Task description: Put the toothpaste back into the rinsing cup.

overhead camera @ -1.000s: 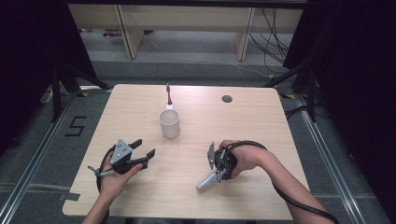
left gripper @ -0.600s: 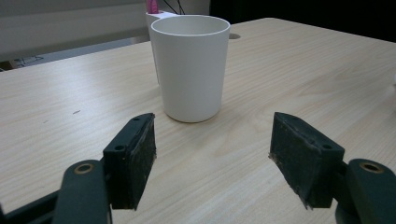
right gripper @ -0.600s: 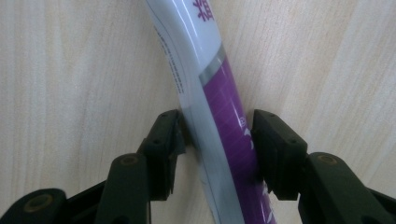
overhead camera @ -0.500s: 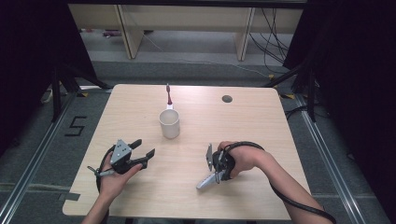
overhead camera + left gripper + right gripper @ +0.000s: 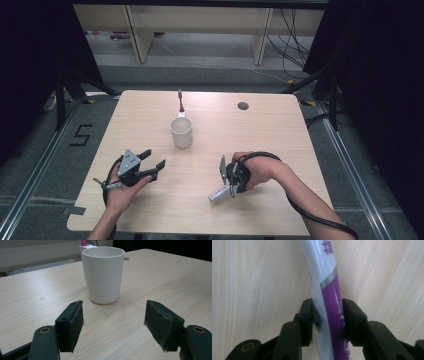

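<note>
Right gripper (image 5: 223, 181) pinches a white-and-purple tube (image 5: 327, 287) across its width, the jaws pressed against both flanks; in the high view the tube (image 5: 218, 194) slants down and leftward from the hand, its low end at or just above the table (image 5: 280, 135). Left gripper (image 5: 150, 167) rests near the table's front left, jaws spread wide with nothing between them, aimed at the white cup (image 5: 103, 273), which stands upright near the table's middle. Just behind the cup lies a toothbrush (image 5: 180, 102), pointing away from the person.

Judged step: carrying the tube to the cup and standing it inside. To do it well, the grip should stay firm but not crushing, since a soft tube may bulge or slip under hard pressure. The tube likely needs lifting clear of the table, then turning upright before it crosses the rim, so that its low end enters first and does not catch the wall and tip the light cup. The open left gripper is well placed to close round the cup and steady it. Release is best only once the tube's end rests on the cup's bottom.
</note>
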`<act>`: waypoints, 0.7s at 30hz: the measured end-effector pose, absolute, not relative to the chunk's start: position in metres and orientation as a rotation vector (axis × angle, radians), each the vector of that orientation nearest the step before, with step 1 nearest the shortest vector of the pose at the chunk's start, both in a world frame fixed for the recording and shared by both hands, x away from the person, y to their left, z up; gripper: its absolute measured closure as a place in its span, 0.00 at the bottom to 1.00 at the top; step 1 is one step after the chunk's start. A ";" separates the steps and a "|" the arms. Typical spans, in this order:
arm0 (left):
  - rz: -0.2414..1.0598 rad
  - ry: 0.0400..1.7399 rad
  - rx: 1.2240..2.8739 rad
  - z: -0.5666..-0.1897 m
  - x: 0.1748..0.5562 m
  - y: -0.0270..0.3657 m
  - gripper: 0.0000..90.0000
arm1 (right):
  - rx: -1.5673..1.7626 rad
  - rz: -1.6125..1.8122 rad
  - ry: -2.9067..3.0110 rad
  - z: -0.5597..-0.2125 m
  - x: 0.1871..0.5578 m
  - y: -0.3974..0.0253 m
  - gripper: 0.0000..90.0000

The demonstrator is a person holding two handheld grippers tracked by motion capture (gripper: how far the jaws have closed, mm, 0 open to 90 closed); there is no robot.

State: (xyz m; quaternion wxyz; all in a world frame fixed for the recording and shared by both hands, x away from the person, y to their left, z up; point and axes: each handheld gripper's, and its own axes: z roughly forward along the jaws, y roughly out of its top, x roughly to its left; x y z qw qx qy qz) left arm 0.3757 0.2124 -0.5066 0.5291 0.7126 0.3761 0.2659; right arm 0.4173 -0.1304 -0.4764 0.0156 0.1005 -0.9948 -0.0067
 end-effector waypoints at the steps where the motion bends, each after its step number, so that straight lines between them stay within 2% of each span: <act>1: 0.635 0.898 1.703 -0.507 0.376 0.212 0.34 | 0.342 -0.012 -3.095 -0.476 0.418 -0.130 0.75; 9: 0.635 0.901 1.706 -0.508 0.375 0.213 0.34 | 0.347 0.048 -3.093 -0.474 0.419 -0.127 0.80; 21: 0.629 0.892 1.700 -0.509 0.376 0.211 0.34 | 0.178 -0.136 -3.098 -0.466 0.419 -0.139 0.82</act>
